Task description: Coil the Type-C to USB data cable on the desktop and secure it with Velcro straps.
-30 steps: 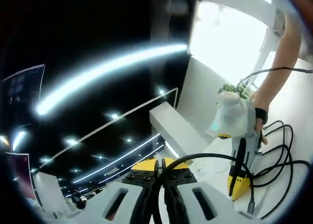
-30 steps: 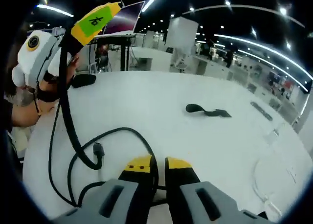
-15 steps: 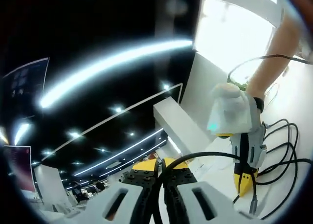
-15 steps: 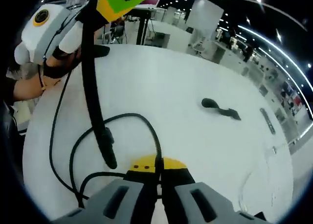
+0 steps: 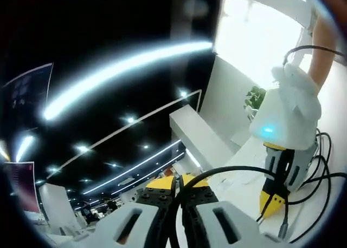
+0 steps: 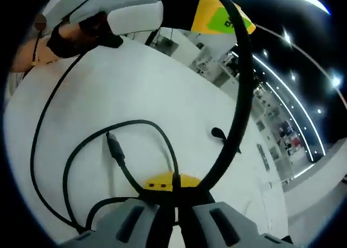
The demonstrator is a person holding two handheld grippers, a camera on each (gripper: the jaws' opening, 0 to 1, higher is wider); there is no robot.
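The black data cable (image 5: 233, 171) arcs out of my left gripper (image 5: 174, 183), which is shut on it, and runs toward my right gripper (image 5: 271, 202) close by on the right. In the right gripper view, my right gripper (image 6: 173, 182) is shut on the same cable (image 6: 241, 85). It sweeps in a tall arc up to the left gripper (image 6: 217, 15) overhead. Loose loops lie on the white table (image 6: 162, 91), and one connector end (image 6: 114, 148) rests inside a loop. A black Velcro strap (image 6: 219, 133) lies farther out on the table.
A person's hand and forearm (image 6: 65, 37) hold the left gripper at the upper left. More cable loops (image 5: 320, 167) lie by the right gripper. A potted plant (image 5: 255, 99) stands by a white wall. The table edge (image 6: 271, 204) curves at the right.
The two grippers have come closer together, both still shut on the cable. In the right gripper view the cable arc has swung from the left side over to the right.
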